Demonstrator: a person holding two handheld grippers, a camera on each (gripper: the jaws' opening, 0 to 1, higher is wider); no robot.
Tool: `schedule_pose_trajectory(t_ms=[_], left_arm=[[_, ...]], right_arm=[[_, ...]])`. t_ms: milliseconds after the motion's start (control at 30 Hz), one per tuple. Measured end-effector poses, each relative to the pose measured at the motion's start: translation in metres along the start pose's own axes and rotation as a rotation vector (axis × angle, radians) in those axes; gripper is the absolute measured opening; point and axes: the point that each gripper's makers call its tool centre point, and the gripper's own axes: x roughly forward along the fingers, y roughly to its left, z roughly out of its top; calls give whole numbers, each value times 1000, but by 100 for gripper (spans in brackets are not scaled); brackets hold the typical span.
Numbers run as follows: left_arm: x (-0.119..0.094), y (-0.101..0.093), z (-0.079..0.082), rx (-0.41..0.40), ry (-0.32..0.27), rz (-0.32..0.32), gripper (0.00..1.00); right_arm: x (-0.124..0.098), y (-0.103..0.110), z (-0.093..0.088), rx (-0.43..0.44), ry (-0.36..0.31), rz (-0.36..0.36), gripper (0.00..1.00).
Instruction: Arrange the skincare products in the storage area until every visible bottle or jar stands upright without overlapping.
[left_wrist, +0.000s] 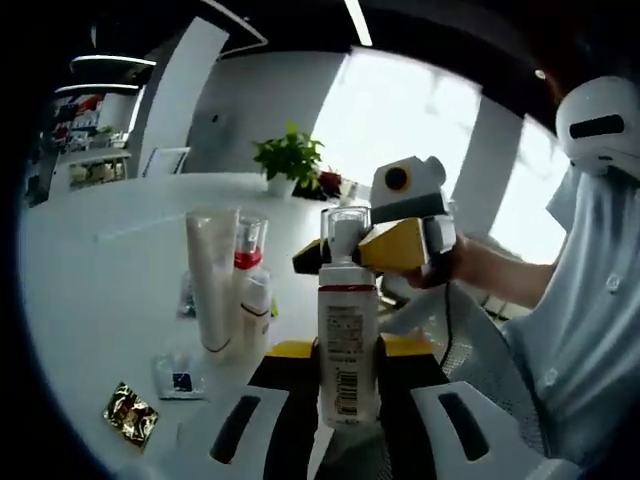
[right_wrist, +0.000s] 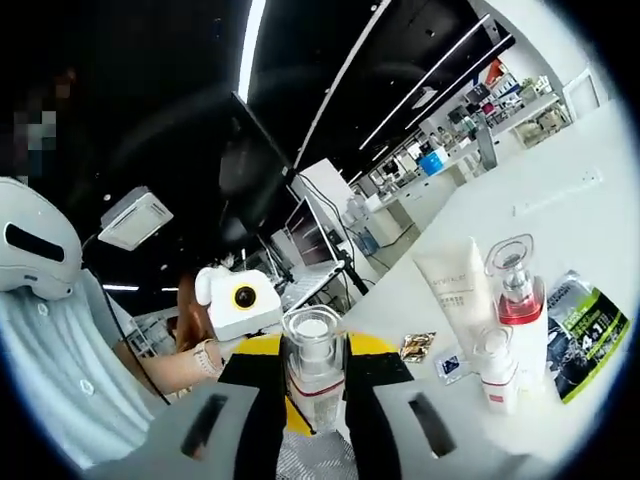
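The white table (left_wrist: 110, 250) is wide and mostly bare toward its far edge, where a green plant (left_wrist: 290, 158) sits. Close in, things are packed: a tall white tube (left_wrist: 211, 280) stands on its cap, touching a small bottle with a red collar (left_wrist: 252, 290). Near them lie a small flat packet (left_wrist: 180, 378) and a gold wrapper (left_wrist: 131, 412), closer to the table's near edge.

In the left gripper view, the left gripper (left_wrist: 348, 415) has its 2 jaws pressed on the bottom part of a pump bottle (left_wrist: 347, 340), which stands upright between them. The right gripper (left_wrist: 345, 255) comes in from the right and meets the bottle's clear cap; I cannot tell if it squeezes it.

In the right gripper view, the clear cap sits right between the right gripper's jaws. A dark green pouch (right_wrist: 583, 333) lies flat beside the red-collar bottle, with a small white bottle (right_wrist: 497, 370) in front
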Motion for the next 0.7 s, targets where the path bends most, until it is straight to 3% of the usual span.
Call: schedule_pose_trajectory(t_ms=[67,233,400,567,700], left_arm=[[1,9,4,73,-20,64,20],[5,25,1,117,20,218,21],[7,35,0,195,74,329,21],[7,44,-2,252,116,419,21],[6,48,-4,246,113,453,19]], right_arm=[[-1,-7,2,8,-10,-41,20],[0,-23,4,-1,-30,-148,20],[2,-29,6,-18,-48,-232,19],[3,-37,4,-5,-57,-309,19],[4,-36,2,2,-56,-315,19]])
